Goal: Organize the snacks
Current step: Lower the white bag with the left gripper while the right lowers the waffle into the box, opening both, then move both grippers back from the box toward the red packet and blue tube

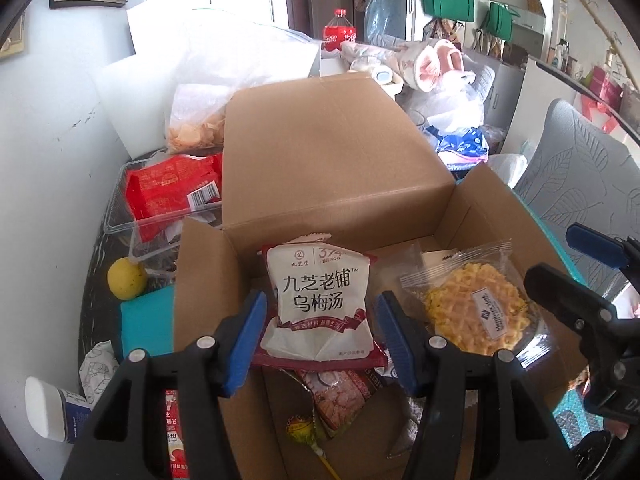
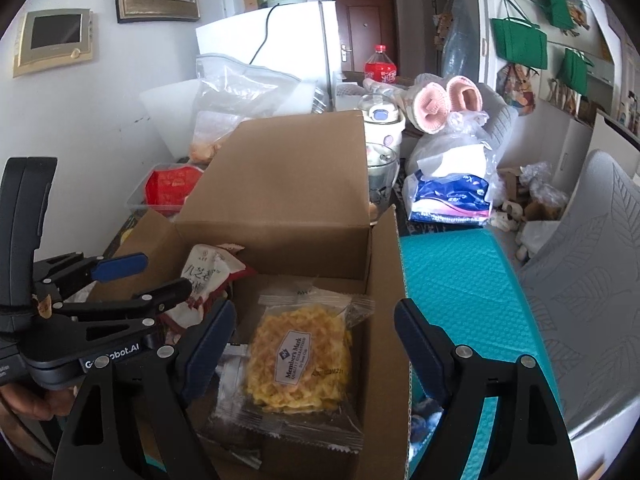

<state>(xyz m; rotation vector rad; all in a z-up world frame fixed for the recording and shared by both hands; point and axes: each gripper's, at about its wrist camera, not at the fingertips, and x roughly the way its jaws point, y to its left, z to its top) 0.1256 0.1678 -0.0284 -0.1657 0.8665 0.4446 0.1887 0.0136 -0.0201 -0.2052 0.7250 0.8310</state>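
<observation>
Left gripper (image 1: 320, 336) jaws apart around white pouch (image 1: 318, 304), contact unclear; right gripper (image 2: 314, 344) wide, straddling waffle packet (image 2: 300, 360)

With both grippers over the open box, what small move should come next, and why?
Probably lift both grippers clear and reach for the red packet in the clear tray: both stand open, the white sachet and waffle packet already lie in the cardboard box.

Inside the open brown cardboard box (image 1: 460, 216) I counted one white-and-maroon drink-mix pouch (image 1: 320, 304), one clear-wrapped yellow waffle cake (image 1: 476, 312) and one wrapped lollipop (image 1: 302, 428).
</observation>
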